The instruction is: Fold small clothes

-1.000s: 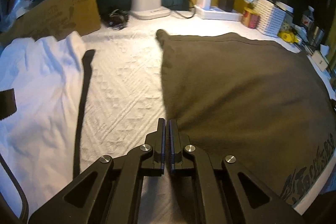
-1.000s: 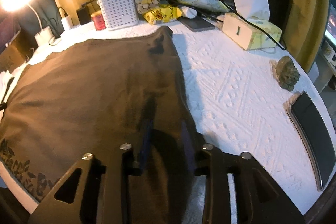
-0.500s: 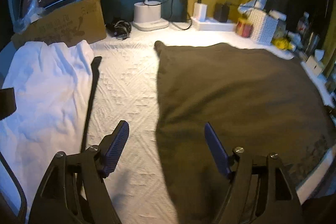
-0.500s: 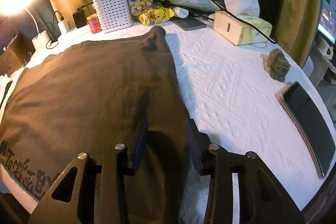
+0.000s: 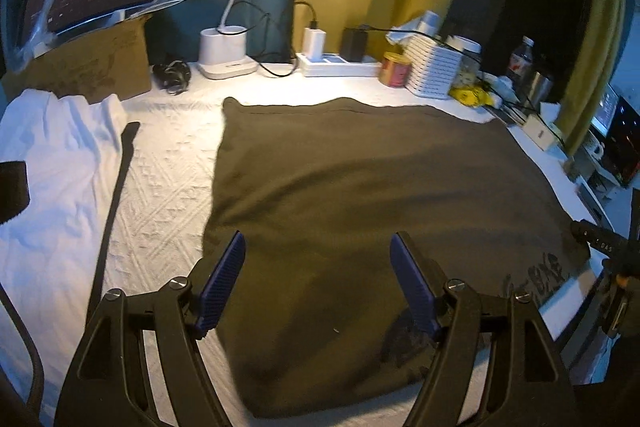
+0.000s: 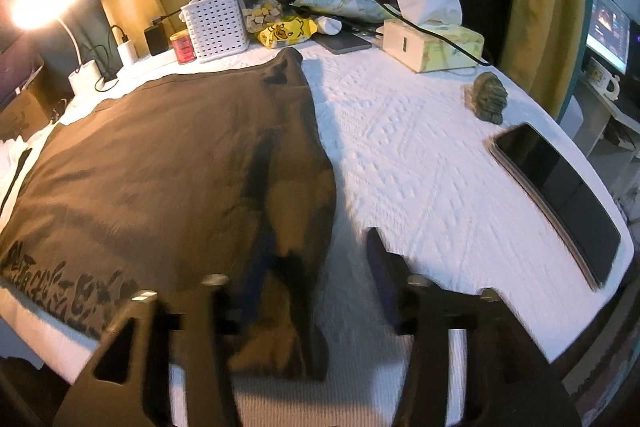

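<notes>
A dark olive-brown garment [image 5: 360,195] lies folded flat on the white textured table cover [image 5: 160,187], with black lettering near its front edge [image 6: 68,295]. My left gripper [image 5: 318,259] is open and empty, raised above the garment's near left part. My right gripper [image 6: 320,255] is open and empty over the garment's right edge [image 6: 320,187]; its left finger is above the cloth and its right finger above the bare cover. The right gripper's arm shows at the right edge of the left wrist view [image 5: 600,241].
A white garment [image 5: 52,179] and a black strap [image 5: 116,195] lie at left. A cardboard box [image 5: 92,67], lamp base [image 5: 226,55], power strip [image 5: 340,67] and white basket [image 6: 216,27] line the back. A tissue box [image 6: 432,43], small figurine [image 6: 488,99] and phone [image 6: 560,187] lie at right.
Both grippers have opened and let go of the garment's edges, then lifted back. The garment now lies flat on the table.
</notes>
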A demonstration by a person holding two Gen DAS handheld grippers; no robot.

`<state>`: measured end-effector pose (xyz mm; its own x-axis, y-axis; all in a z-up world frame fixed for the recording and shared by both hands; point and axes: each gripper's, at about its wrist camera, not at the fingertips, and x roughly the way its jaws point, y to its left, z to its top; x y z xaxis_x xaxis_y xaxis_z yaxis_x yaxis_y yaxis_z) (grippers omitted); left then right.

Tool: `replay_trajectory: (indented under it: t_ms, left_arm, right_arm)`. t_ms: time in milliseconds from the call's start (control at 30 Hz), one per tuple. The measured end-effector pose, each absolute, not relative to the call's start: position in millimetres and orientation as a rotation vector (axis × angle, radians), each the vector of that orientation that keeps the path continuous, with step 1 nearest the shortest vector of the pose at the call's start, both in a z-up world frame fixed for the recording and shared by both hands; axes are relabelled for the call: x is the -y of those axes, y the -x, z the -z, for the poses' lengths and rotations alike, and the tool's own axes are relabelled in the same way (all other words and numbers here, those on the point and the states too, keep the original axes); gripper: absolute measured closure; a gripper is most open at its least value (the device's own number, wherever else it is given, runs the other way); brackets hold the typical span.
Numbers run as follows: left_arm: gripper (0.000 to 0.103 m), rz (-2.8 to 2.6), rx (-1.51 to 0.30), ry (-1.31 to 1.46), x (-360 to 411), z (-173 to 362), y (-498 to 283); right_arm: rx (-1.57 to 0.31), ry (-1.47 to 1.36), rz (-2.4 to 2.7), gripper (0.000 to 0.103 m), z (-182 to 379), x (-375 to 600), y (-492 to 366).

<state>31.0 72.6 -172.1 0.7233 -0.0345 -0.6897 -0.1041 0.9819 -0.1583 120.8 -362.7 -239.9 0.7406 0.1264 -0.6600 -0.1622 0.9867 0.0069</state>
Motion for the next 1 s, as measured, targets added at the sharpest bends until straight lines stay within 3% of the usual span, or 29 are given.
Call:
replay_trajectory:
  t_ms: [567,1000]
  left_arm:
    - [0.024,0.050,-0.761,0.141,-37.6,179.6,-8.5]
    - [0.024,0.036,-0.760,0.159,-56.2,181.7,-20.5]
  right_arm:
    - [-0.769,0.065,-0.224,0.027,251.1,350.3,-58.2]
    - [-0.786,-0.050,-0.221,0.027,255.0,335.4,-73.4]
